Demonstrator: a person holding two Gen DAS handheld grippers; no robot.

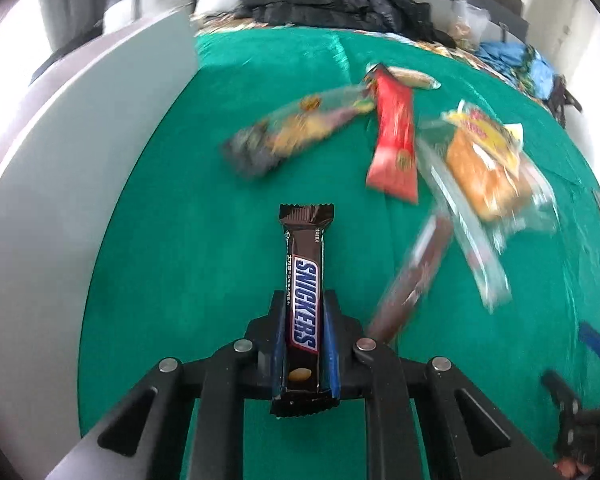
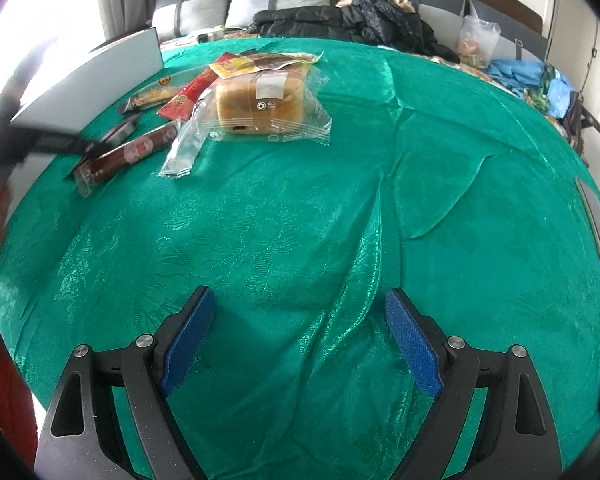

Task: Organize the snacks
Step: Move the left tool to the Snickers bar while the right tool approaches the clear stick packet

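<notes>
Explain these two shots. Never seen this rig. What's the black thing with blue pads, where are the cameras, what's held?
There is no robot here. A person carries a hand-held gripper in each hand, and each one has a wide-angle camera looking forward along its two fingers.

The left camera's picture shows the left hand-held gripper shut on a Snickers bar, pinched between the blue pads.

The right camera's picture shows the right hand-held gripper open and holding nothing, above a green cloth.

Still lying on the cloth are a wrapped bread loaf, a red packet, a long brown bar and a few other snacks. A white box stands at the cloth's left edge.
</notes>
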